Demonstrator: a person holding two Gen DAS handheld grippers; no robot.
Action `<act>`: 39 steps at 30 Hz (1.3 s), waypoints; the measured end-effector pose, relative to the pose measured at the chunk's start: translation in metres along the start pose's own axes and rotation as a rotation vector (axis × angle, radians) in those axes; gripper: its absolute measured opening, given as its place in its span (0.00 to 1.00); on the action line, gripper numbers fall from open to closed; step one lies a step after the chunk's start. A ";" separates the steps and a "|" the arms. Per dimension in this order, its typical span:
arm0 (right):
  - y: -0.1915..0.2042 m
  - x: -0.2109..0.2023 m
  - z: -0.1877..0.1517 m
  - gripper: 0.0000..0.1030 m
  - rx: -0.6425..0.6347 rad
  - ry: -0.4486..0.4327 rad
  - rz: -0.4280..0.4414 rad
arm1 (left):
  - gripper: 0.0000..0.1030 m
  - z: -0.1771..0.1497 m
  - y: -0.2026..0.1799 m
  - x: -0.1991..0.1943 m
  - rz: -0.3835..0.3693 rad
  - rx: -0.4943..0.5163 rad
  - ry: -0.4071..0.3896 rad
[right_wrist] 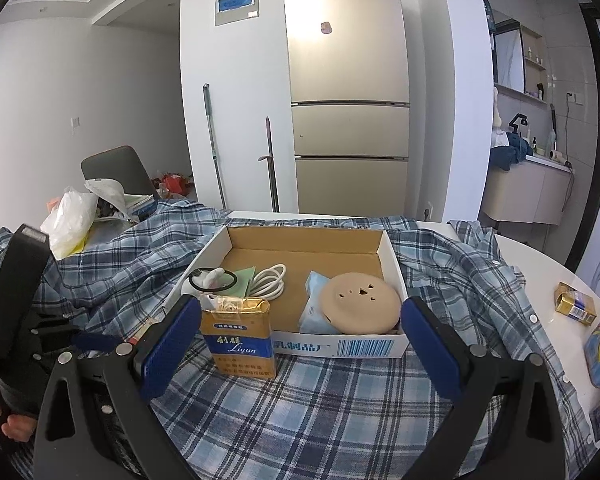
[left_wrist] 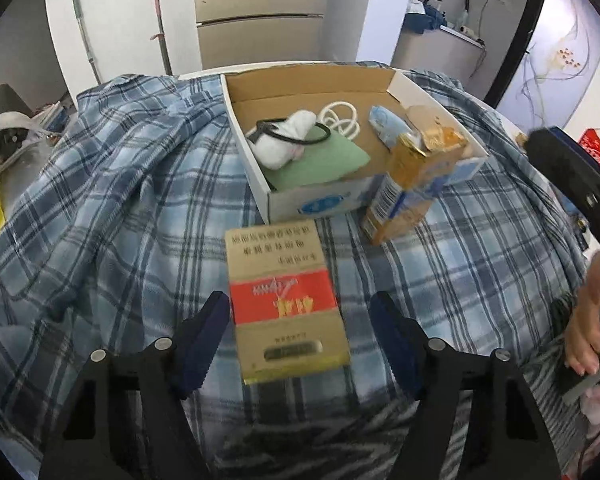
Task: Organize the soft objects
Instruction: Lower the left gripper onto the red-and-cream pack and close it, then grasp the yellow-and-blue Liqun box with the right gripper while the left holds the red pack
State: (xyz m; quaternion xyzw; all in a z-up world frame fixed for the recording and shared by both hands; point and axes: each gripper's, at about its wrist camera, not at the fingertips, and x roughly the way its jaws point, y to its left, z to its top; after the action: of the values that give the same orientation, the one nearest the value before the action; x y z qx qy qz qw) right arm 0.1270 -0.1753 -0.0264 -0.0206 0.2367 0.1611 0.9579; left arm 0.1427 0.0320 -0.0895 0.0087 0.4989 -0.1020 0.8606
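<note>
A blue plaid shirt [right_wrist: 308, 408] is spread over the white table [right_wrist: 540, 264], and on it sits an open cardboard box [right_wrist: 340, 344] with a white outside and a barcode on its front wall. Inside the box, at its left end, a rolled white cloth [left_wrist: 284, 140] with a black hair tie [right_wrist: 213, 280] around it lies on a folded green cloth [left_wrist: 320, 164]; a coiled white cable [right_wrist: 270, 282] rests beside them, and toward the right end a light blue packet [right_wrist: 312, 308] sits under a round beige disc [right_wrist: 360, 306] with small holes. Just in front of the box's left corner stands an opened gold and blue cigarette pack [right_wrist: 238, 338], upright on the shirt. The right gripper [right_wrist: 296, 344] hangs wide open at the near side of the box, holding nothing, its left blue pad just beside the standing pack. The left gripper [left_wrist: 300, 340] is also spread wide and empty, its fingers on either side of a flat gold and red cigarette pack [left_wrist: 288, 300] that lies on the shirt nearer than the box, with the pads apart from its edges. Off to the right on the bare table lies another small gold pack [right_wrist: 576, 304].
</note>
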 end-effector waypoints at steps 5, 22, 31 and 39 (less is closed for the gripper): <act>0.001 0.000 0.000 0.97 -0.006 0.004 -0.006 | 0.58 0.003 0.007 0.009 -0.016 -0.026 -0.017; 0.003 0.004 -0.002 0.97 -0.006 0.008 0.000 | 0.57 -0.028 0.005 -0.076 -0.001 -0.035 -0.538; 0.018 0.018 0.007 0.97 0.027 0.132 0.052 | 0.57 -0.038 0.002 -0.098 0.076 -0.049 -0.662; 0.040 0.051 0.021 0.97 0.021 0.275 0.030 | 0.57 -0.042 0.002 -0.103 0.088 -0.061 -0.681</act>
State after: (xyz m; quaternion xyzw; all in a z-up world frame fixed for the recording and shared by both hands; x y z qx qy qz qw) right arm 0.1661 -0.1201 -0.0294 -0.0289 0.3678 0.1687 0.9140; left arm 0.0576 0.0556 -0.0223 -0.0302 0.1853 -0.0469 0.9811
